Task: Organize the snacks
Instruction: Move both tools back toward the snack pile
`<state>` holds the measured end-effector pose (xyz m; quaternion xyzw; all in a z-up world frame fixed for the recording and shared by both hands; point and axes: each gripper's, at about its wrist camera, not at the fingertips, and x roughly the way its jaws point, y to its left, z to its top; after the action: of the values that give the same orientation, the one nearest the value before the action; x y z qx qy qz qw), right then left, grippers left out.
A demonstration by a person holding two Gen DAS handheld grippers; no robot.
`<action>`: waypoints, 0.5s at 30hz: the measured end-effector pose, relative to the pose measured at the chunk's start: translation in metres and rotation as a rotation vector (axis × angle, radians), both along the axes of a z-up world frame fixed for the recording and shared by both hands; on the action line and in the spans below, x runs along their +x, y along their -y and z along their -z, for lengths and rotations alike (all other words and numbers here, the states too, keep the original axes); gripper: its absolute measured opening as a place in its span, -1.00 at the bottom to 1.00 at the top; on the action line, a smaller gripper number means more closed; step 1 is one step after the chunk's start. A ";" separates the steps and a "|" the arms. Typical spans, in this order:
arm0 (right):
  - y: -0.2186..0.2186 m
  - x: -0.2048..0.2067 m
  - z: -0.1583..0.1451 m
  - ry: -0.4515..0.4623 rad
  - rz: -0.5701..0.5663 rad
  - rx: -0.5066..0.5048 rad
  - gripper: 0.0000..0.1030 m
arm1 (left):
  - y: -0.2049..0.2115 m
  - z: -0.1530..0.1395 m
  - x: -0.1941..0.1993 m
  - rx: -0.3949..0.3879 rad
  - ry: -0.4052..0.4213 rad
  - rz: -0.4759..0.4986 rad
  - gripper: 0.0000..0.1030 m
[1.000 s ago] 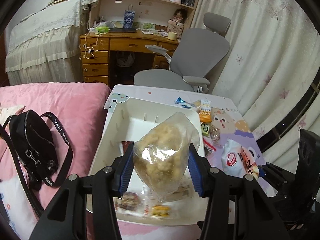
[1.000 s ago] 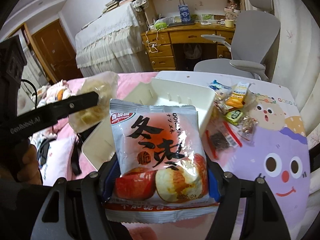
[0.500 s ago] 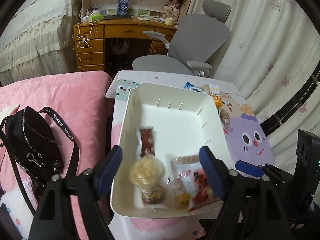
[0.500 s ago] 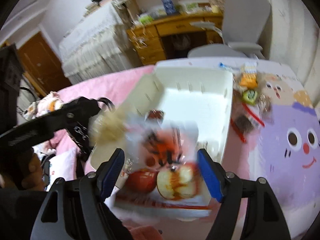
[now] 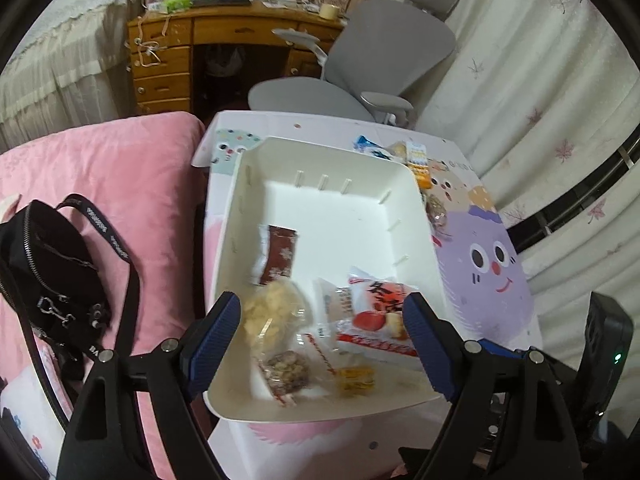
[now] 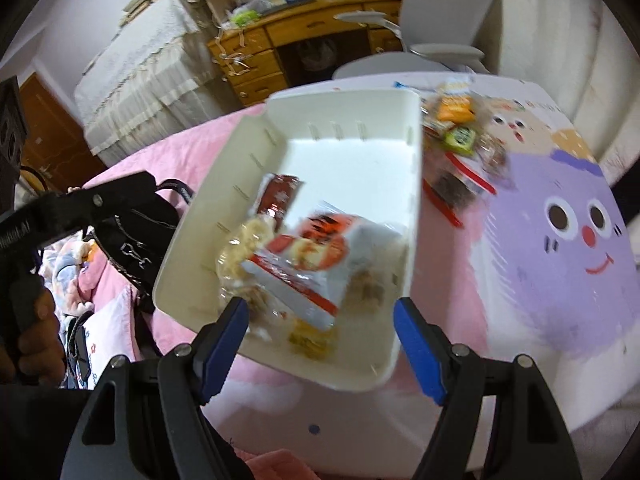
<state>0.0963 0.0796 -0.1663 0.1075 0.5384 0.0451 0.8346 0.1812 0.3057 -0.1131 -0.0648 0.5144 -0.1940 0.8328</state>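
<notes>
Both the left gripper [image 5: 322, 338] and the right gripper [image 6: 320, 334] are spread wide, nothing grasped. The white bin [image 5: 340, 168] is seen holding the apple-chip packet [image 5: 378, 320] and the clear puff bag [image 5: 272, 312].

My right claw [image 6: 320, 330] stands wide with nothing between its blue pads, low in the frame over the near rim of the white bin [image 6: 414, 184]. Inside the bin an apple-print bag [image 6: 316, 256] lies tilted across a clear bag of pale snacks [image 6: 244, 246], with a dark red packet [image 6: 280, 196] above them. Loose snacks [image 6: 456, 132] sit on the bench [image 6: 560, 280] at upper right. The left claw [image 6: 92, 208] reaches in from the left edge.
</notes>
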 end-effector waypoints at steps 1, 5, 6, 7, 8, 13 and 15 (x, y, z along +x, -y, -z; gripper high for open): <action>0.005 -0.002 0.000 -0.009 0.017 -0.002 0.46 | 0.003 -0.001 0.002 0.002 -0.007 0.007 0.60; 0.023 -0.008 0.001 -0.033 0.073 -0.007 0.46 | 0.024 -0.007 0.014 0.018 -0.054 0.058 0.60; 0.027 -0.009 0.000 -0.034 0.084 -0.008 0.46 | 0.030 -0.008 0.017 0.019 -0.067 0.069 0.60; 0.031 -0.009 -0.001 -0.034 0.096 -0.008 0.46 | 0.037 -0.010 0.022 0.022 -0.082 0.080 0.60; 0.035 -0.010 -0.001 -0.034 0.108 -0.007 0.46 | 0.041 -0.011 0.024 0.025 -0.091 0.087 0.60; 0.058 -0.008 -0.002 -0.026 0.157 0.006 0.46 | 0.070 -0.020 0.045 0.073 -0.123 0.117 0.60; 0.068 -0.004 -0.001 -0.022 0.171 0.017 0.46 | 0.082 -0.024 0.055 0.108 -0.128 0.122 0.60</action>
<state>0.0928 0.0111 -0.1650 0.1608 0.5359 -0.0231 0.8285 0.2358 0.2236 -0.0896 -0.0006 0.5793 -0.2116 0.7872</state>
